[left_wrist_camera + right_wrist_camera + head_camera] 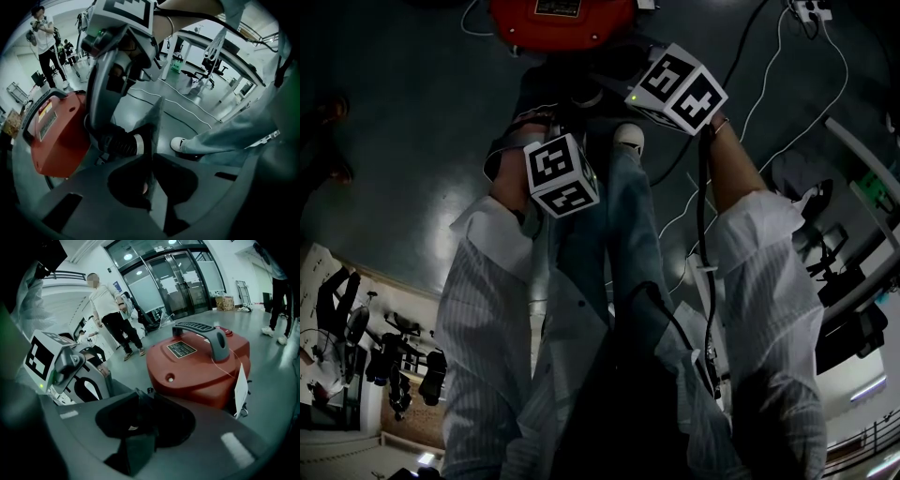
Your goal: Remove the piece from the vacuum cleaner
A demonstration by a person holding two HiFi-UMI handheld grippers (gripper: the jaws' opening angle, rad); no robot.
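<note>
The black ribbed piece (pixel 118 144), with a pale collar at its near end, lies low against the side of the red vacuum cleaner (pixel 58 136). It sits just ahead and to the left of the jaw tips of the left gripper (pixel 152 136). It touches the red body or very nearly does; I cannot tell whether it is still seated in its socket.

The left gripper's jaws stand almost together, and I can make out nothing caught between them. The collar sits just beside their tips, not in the gap. The right gripper (pixel 143 399) hangs above the left one, and in the left gripper view its lower end is right at the ribbed piece. In its own view its jaws are spread wide, the gap lies in deep shadow, and no pad is seen pressing on anything. The red body stands directly beyond those jaws, with its grey handle (pixel 206 331) up and to the right and a paper tag (pixel 240 383) hanging further right.

Further out are the glossy floor (pixel 140 101) and the person's white shoe (pixel 178 143), to the right of the left gripper's jaws.

As I read it, the step in hand is getting a hold on the piece; the pull has not begun. The next move calls for closing the right jaws squarely around the collar while the left gripper steadies things. The pull should then run straight along the piece's own line, away from the red body. A skewed pull would likely jam it or drag the cleaner across the floor.
</note>
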